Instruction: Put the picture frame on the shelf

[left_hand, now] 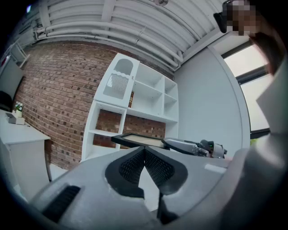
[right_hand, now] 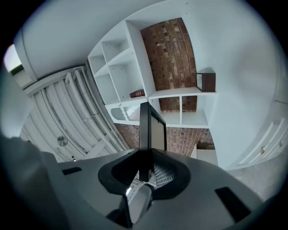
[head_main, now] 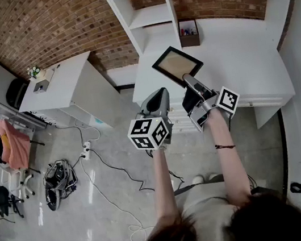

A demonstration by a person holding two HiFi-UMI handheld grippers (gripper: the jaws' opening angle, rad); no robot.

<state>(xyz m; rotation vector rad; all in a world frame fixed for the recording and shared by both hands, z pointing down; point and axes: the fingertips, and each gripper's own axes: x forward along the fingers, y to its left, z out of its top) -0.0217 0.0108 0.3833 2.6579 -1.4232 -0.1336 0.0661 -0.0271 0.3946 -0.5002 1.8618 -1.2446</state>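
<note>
**Head view.** Dark hair fills the bottom edge, w/ both forearms reaching forward from it. The right tool [head_main: 188,77] is clamped on one corner of the picture frame [head_main: 175,63], which has a black rim and tan insert. The frame is in the air, seen against the front of the white table [head_main: 243,54] at the foot of the shelf [head_main: 149,16]. It is not yet on the shelf. A corner grip prob. leaves the rest of the frame free for setting down. The left tool [head_main: 160,93] hangs just beside it carrying nothing, likely kept near as spare support. A small box [head_main: 188,33] stands at the back of the table.

**Left gripper view.** The left tool [left_hand: 144,150] has its grey jaws meeting at the tips, clenched on nothing. Beyond them the picture frame [left_hand: 135,140] lies almost flat, face up. The right tool [left_hand: 189,146] pinches it from the right side. The white shelf [left_hand: 135,103] and a brick wall stand behind, w/ a book [left_hand: 132,99] upright in an upper cubby.

**Right gripper view.** The pic is rolled sideways. The right tool [right_hand: 146,166] has its pads pressed on the black rim of the picture frame [right_hand: 150,130], seen edge-on and rising straight ahead. The shelf [right_hand: 180,93] lies beyond, w/ most cubbies bare, so there looks to be room for the frame. The book [right_hand: 137,94] and a dark box [right_hand: 207,82] are the only things visible on it.
</note>
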